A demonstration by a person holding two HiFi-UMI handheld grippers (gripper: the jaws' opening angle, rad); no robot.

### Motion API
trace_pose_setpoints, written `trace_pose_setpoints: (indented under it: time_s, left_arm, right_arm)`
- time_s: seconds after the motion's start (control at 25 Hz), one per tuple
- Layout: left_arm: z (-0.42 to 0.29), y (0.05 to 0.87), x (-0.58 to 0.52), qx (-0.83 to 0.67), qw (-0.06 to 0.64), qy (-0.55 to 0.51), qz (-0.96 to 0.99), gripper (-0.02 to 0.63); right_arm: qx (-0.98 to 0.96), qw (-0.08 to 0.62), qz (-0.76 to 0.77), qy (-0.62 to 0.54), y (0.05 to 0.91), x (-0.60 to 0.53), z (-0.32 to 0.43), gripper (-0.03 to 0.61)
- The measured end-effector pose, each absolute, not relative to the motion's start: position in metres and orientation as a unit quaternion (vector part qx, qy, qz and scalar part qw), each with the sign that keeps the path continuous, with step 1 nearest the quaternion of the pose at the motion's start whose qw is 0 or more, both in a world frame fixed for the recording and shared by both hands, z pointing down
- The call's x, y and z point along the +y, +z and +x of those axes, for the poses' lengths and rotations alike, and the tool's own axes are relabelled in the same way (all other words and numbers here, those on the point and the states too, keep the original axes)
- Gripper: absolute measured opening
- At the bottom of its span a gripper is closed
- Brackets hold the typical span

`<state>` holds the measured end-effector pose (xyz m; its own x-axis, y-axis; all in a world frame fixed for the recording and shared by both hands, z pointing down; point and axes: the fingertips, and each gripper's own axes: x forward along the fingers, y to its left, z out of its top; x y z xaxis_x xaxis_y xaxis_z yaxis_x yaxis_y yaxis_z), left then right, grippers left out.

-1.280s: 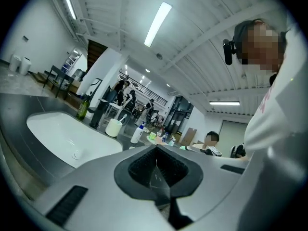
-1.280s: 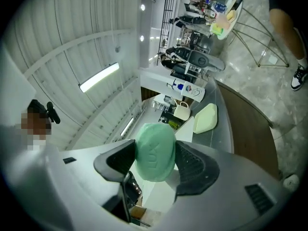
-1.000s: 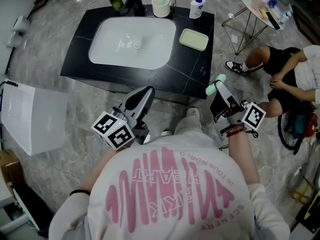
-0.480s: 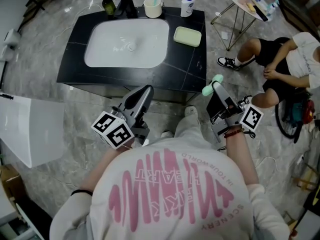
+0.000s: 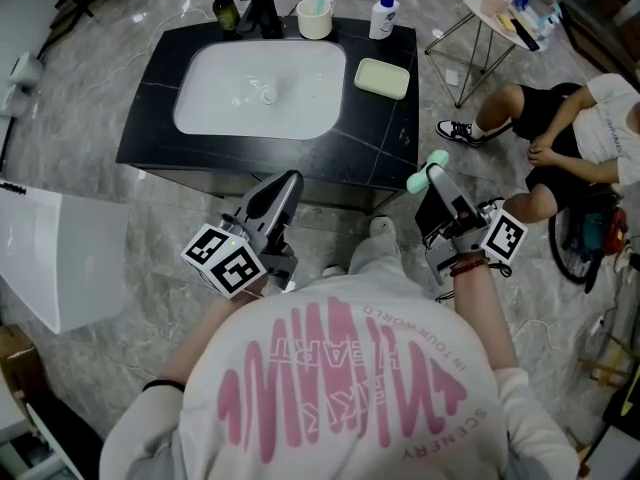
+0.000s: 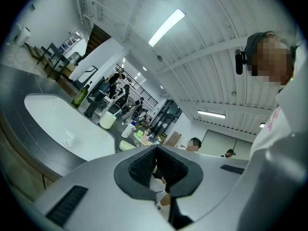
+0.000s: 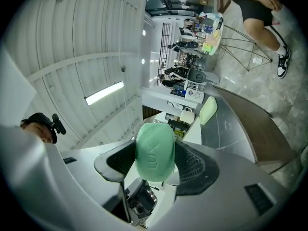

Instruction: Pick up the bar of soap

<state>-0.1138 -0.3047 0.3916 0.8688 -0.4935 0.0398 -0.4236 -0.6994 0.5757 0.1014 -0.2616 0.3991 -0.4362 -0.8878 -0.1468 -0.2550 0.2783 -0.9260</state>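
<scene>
Right gripper (image 7: 155,163): clamped on bar of soap (image 7: 155,150), pads bearing on its two side edges, embossed broad face turned toward the gripper's camera. Green, oval, seated squarely between the pads, with no tilt noted.

Position of soap in head view: right of centre, held in the air, below the near edge of dark counter (image 5: 380,148) as pictured. Well apart from pale green soap dish (image 5: 382,78), upper centre-right, which lies empty.

Change over the last second: almost none. Same grip, same right-of-centre place in the frame, soap no lower between the pads. Only a slight drift of counter and dish across the frame, judged to be head movement rather than anything shifting on the counter.

Meaning for the task: pick-up judged already accomplished, with the bar lifted clear and steady. No slip observed. Wet soap on rubber pads noted as a possible risk, but wetness cannot be told.

Left gripper (image 6: 155,165): closed with pads together and nothing between them. Held lower left of centre in head view, idle, taking no part.

Surroundings: white sink basin (image 5: 262,90) set in the counter, upper centre. Cup (image 5: 314,18) and pump bottle (image 5: 383,16) along the far edge. Seated person (image 5: 560,128) at right edge, clear of both grippers.
</scene>
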Motion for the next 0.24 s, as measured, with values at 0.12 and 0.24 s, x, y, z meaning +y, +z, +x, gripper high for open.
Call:
trace_pose_setpoints:
  time_s: [0.12,0.24]
  left_arm:
    - [-0.1136,0.3935,-0.3055,-0.247,0.299,-0.058,0.92,0.009]
    - [-0.1139,0.3937,-0.3089,-0.248,0.299,-0.061,0.919,0.009]
  right_arm:
    - [0.715,0.351,-0.4,-0.453,0.4014,-0.2629,0.1014,0.261]
    - [0.712,0.354,-0.401,-0.456,0.4028,-0.2652,0.1025,0.261]
